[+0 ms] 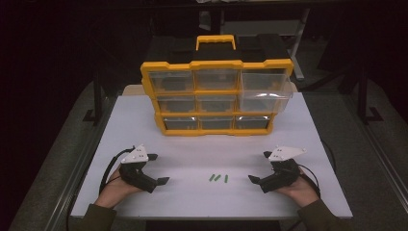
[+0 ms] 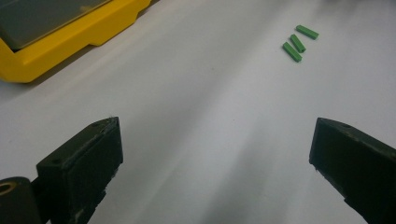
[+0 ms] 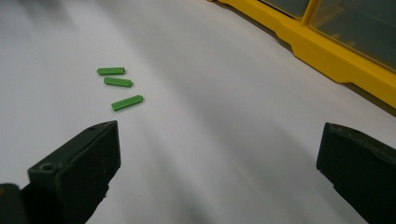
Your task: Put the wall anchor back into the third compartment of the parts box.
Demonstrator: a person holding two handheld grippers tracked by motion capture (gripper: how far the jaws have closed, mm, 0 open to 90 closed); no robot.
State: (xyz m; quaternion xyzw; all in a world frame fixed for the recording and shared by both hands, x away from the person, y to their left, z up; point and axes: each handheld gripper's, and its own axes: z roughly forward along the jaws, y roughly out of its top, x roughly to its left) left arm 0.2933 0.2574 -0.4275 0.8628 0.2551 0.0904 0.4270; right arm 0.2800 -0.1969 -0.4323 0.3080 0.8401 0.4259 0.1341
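Nearest the table's front edge: left gripper (image 1: 159, 168) and right gripper (image 1: 260, 166), each held in a hand, resting low over the white table (image 1: 192, 202), left one at the left side, right one at the right side, pointed inward toward each other. Left gripper: jaws spread wide, nothing between them, bare tabletop visible in the gap in the left gripper view. Right gripper: jaws likewise spread wide, nothing between them, bare tabletop in the gap in the right gripper view. Grey three-cornered plate on top of each; black cable looping back from each toward the wrist. Between the two grippers, slightly nearer the right one: three small green pegs (image 1: 218, 178) lying flat on the table, close together but apart from each other, touched by neither gripper. Same pegs seen ahead and to the upper right in the left gripper view (image 2: 298, 41), and ahead to the left in the right gripper view (image 3: 119, 86); ribbed sides just discernible on the nearest one there. Farther back, centred on the table: yellow organizer (image 1: 216, 96) with three rows of three clear drawers and a yellow carry handle on top. Upper right drawer (image 1: 265, 89) pulled out and tipped forward, reaching down across the middle row; all others pushed in. Contents of the drawers not discernible. Beyond the table: dark floor and frame legs.
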